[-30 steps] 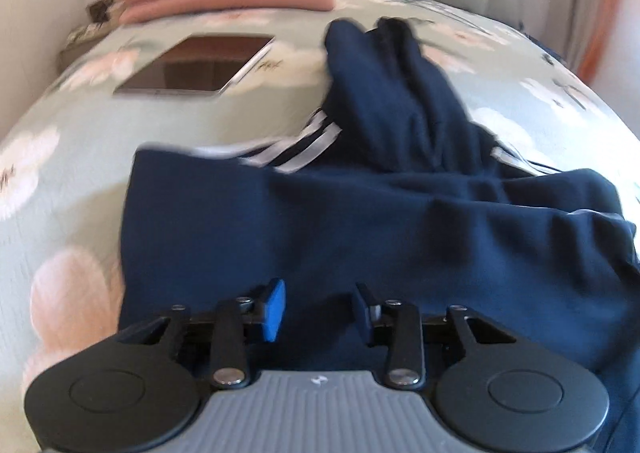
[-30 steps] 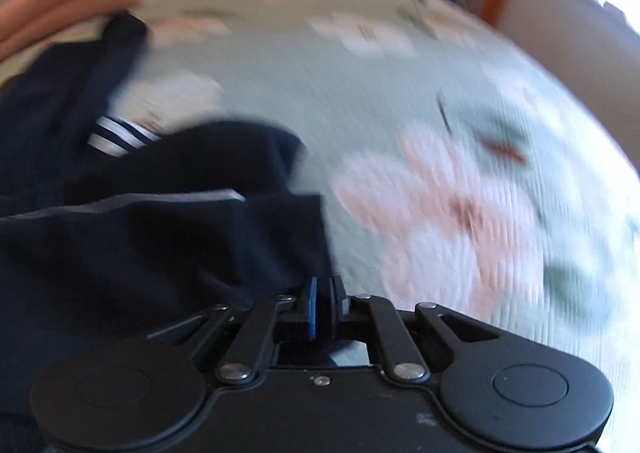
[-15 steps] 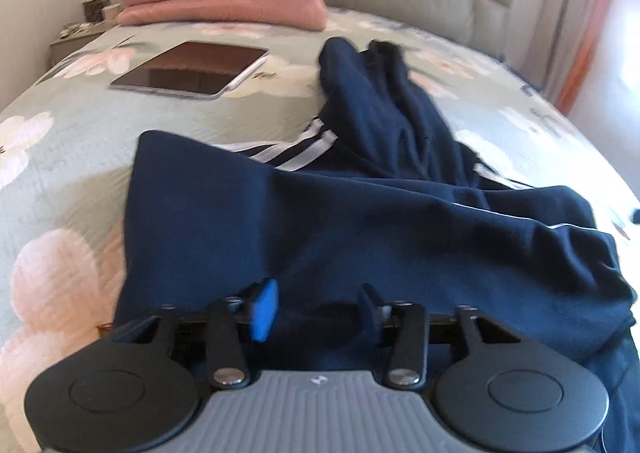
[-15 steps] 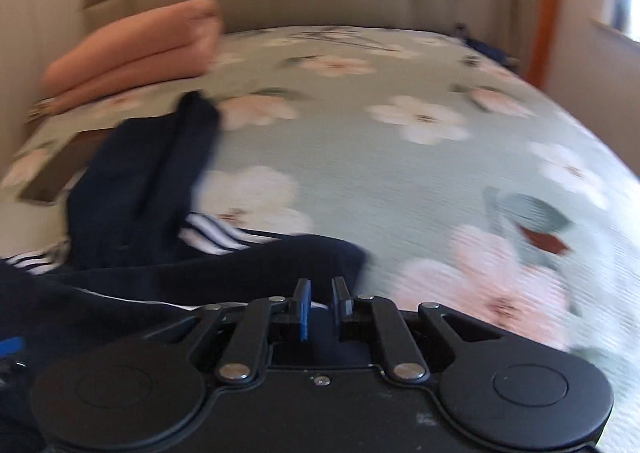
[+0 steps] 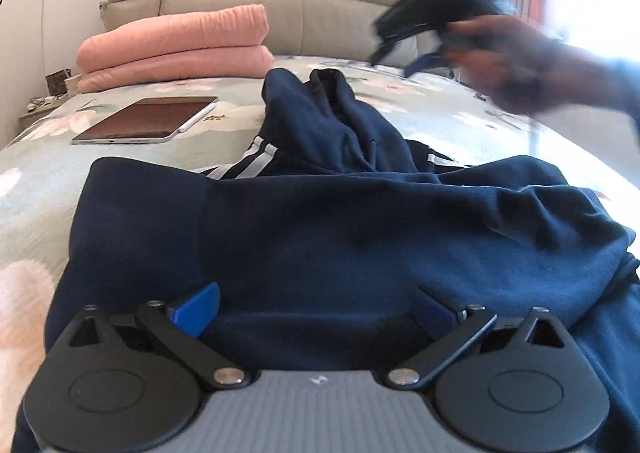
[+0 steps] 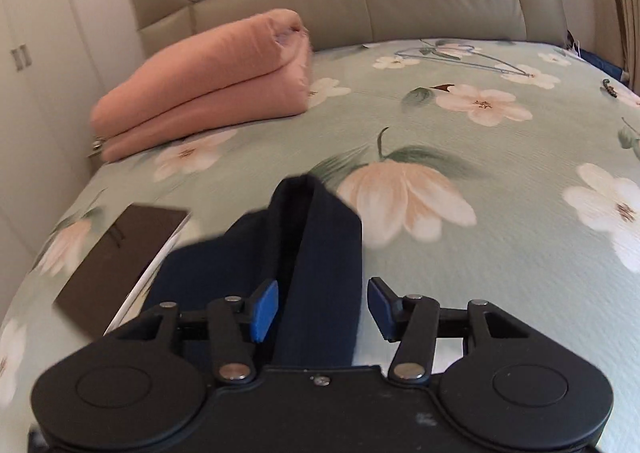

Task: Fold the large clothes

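Observation:
A navy garment point(image 5: 360, 237) with white stripes lies folded across the flowered bed point(image 5: 472, 117), and its far end points toward the headboard. My left gripper point(image 5: 318, 311) hovers low over the near fold. Its jaws are opening wide, and cloth lies under them but is not pinched. In the left wrist view, my right gripper point(image 5: 416, 29) is a blur in a person's hand, up at the right. In its own view, my right gripper point(image 6: 322, 307) hangs over the garment's far end point(image 6: 320, 237). Its jaws are opening, and the blue pads point(image 6: 264, 309) stand clear of the cloth.
A dark tablet point(image 5: 148, 125) point(image 6: 120, 253) lies on the bedspread left of the garment. A folded pink blanket point(image 5: 180, 49) point(image 6: 208, 85) sits by the padded headboard point(image 5: 320, 5). A thin wire hanger point(image 6: 460, 57) lies far back. The bedspread point(image 6: 500, 253) stretches out to the right.
The right gripper let go of the garment's near right edge, swung far toward the headboard and opened. The left gripper's jaws spread much wider and it dipped lower.

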`<action>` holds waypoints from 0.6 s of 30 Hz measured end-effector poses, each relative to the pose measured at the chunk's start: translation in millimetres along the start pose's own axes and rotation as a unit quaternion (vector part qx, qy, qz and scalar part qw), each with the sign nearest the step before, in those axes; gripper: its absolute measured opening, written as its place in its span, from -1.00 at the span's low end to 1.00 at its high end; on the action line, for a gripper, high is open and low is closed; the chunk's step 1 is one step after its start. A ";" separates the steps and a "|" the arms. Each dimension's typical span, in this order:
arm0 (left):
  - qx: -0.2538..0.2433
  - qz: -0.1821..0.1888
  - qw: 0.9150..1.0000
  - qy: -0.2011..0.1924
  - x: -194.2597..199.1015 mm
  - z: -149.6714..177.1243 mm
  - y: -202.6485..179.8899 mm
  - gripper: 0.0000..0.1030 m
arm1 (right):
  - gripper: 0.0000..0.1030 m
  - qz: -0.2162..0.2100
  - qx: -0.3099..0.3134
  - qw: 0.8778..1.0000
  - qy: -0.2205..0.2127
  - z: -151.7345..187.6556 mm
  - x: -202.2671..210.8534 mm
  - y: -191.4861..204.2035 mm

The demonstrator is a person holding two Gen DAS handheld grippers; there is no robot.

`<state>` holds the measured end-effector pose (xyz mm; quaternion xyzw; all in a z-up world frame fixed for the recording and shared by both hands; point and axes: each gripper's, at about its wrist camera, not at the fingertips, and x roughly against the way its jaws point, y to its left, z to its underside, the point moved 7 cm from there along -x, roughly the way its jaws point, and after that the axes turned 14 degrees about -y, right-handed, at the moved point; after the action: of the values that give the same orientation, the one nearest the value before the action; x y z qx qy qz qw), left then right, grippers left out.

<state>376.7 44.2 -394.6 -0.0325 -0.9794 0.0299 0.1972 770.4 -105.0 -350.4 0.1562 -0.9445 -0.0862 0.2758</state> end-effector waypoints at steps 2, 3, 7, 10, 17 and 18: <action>0.003 0.004 1.000 -0.008 1.2 1.7 1.3 1.00 | 0.29 0.008 -0.004 1.000 0.008 -9.5 -32.9 1.7; 0.007 0.007 1.000 -0.010 1.0 2.6 2.3 1.00 | 0.33 0.010 -0.005 1.000 0.007 -13.8 -46.9 4.0; 0.022 0.017 0.999 -0.018 0.4 4.6 5.4 1.00 | 0.51 0.047 0.024 0.999 0.005 -18.4 -93.2 11.6; 0.027 0.020 0.999 -0.023 1.4 5.8 6.3 1.00 | 0.13 0.120 0.065 0.989 0.054 -2.0 -128.9 4.6; 0.032 0.023 0.999 -0.025 3.1 6.5 7.4 1.00 | -0.82 0.085 0.044 0.995 -0.036 -16.7 -76.7 12.9; 0.031 0.022 0.999 -0.025 2.8 6.6 7.2 1.00 | -0.82 0.082 0.044 0.994 -0.051 -22.7 -62.6 15.8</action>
<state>371.9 51.3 -400.1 -0.0473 -0.9816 0.0655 0.1732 829.0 -70.5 -358.5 0.0856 -0.9698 -0.0300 0.2264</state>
